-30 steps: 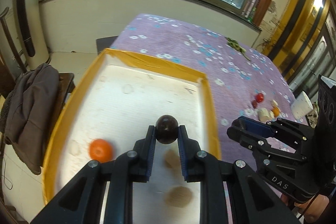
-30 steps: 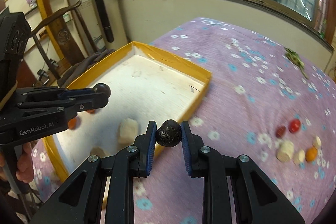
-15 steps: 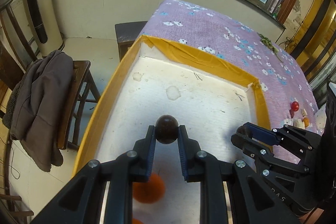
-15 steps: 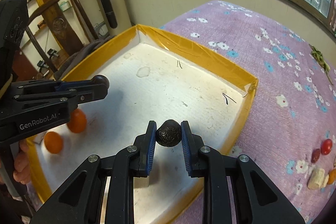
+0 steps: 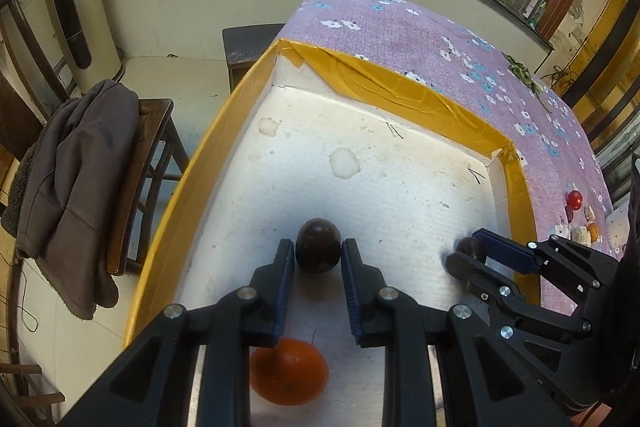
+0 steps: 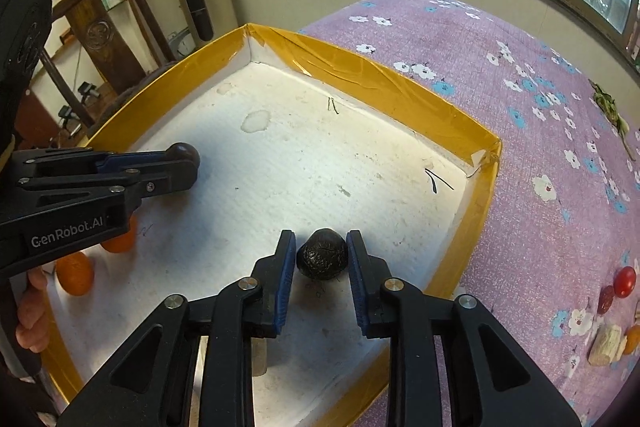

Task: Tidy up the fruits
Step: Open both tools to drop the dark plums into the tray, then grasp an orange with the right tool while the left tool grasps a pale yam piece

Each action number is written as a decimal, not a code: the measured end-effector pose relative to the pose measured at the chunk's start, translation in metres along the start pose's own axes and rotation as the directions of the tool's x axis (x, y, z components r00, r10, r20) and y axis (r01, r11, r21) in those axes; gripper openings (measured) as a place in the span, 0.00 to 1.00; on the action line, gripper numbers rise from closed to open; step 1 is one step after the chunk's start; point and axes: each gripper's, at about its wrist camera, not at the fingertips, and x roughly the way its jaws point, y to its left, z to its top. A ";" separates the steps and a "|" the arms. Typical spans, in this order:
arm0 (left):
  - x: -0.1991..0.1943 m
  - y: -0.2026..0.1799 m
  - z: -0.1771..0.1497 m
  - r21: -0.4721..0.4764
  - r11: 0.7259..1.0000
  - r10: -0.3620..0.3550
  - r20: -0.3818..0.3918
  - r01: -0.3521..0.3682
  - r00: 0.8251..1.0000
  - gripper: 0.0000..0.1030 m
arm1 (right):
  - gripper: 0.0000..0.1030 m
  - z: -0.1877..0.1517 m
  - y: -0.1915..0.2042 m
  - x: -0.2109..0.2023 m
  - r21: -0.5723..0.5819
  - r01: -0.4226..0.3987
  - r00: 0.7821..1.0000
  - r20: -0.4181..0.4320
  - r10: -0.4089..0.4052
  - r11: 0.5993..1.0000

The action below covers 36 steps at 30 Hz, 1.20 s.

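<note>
A smooth, dark brown round fruit is seen between the blue-padded fingers of the left hand-held gripper, low over the white floor of the tray; the pads stand close on either side of it, but whether they press on it or have just let go cannot be told. A second dark fruit, wrinkled and dull-skinned, sits likewise between the fingers of the right hand-held gripper, near the tray's right wall — a thin gap seems to show at each pad, yet the grip cannot be judged for certain. The tray is a shallow rectangle of white, pitted foam, stained with pale rings, and its rim is wrapped in glossy, creased yellow tape. Inside it a round orange with a finely dimpled skin lies under the left fingers; in the right view two oranges are partly hidden behind the left gripper body. The tray rests on a surface covered by a purple cloth printed with small white and blue flowers. Well apart from the tray, on the cloth, a shiny red fruit, a darker red one beside it and a pale, rough chunk are gathered, and a green sprig lies farther off. A grey jacket is draped over a wooden chair.
</note>
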 end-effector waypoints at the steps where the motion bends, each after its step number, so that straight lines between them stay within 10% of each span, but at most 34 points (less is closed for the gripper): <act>1: 0.000 0.000 0.000 -0.002 1.000 0.006 0.002 -0.006 1.000 0.32 | 0.29 0.000 -0.001 -0.001 0.004 -0.001 1.000 0.002 0.001 1.000; 13: -0.029 -0.001 -0.020 -0.047 0.997 0.064 0.071 -0.061 0.995 0.63 | 0.34 -0.023 -0.011 -0.052 0.049 -0.010 0.998 0.055 0.008 0.999; 18: -0.053 -0.018 -0.036 -0.045 0.995 0.093 0.128 -0.088 0.987 0.73 | 0.51 -0.050 -0.015 -0.090 0.066 0.007 0.994 0.107 -0.014 0.998; 36: -0.075 -0.174 -0.080 0.192 0.980 0.020 0.177 -0.054 0.984 0.92 | 0.80 -0.174 -0.105 -0.184 0.231 0.241 0.950 0.141 -0.278 0.942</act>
